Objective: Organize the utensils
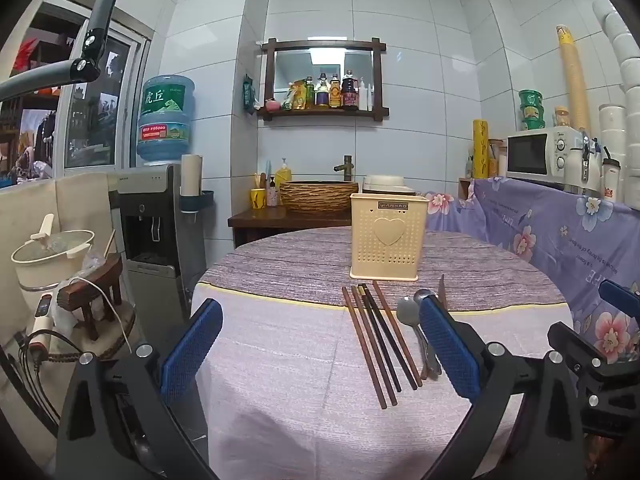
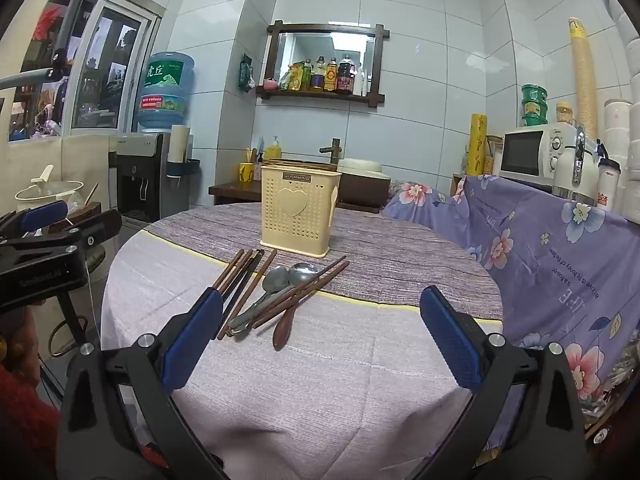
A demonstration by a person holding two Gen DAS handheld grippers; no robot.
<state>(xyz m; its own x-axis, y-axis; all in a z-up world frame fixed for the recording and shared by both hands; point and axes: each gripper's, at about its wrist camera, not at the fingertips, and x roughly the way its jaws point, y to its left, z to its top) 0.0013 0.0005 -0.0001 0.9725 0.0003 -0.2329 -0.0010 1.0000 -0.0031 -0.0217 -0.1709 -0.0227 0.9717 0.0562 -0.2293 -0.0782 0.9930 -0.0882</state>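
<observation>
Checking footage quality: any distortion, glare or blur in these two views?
Left wrist: strong fisheye bending of the wall tiles, dark corners, a bright light reflected in the mirror. Right wrist: same bending; chopsticks and holder look sharp.

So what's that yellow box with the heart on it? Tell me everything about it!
The utensil holder is a tall cream-yellow box that looks like plastic. It has an open top, rows of small holes in its front, a raised heart in the middle and a dark label near the rim. A small handle-like tab shows on one side in the right wrist view. It stands upright on the table's grey-purple cloth, just behind the chopsticks and spoons. Nothing sticks out of it, and neither claw touches it.
</observation>
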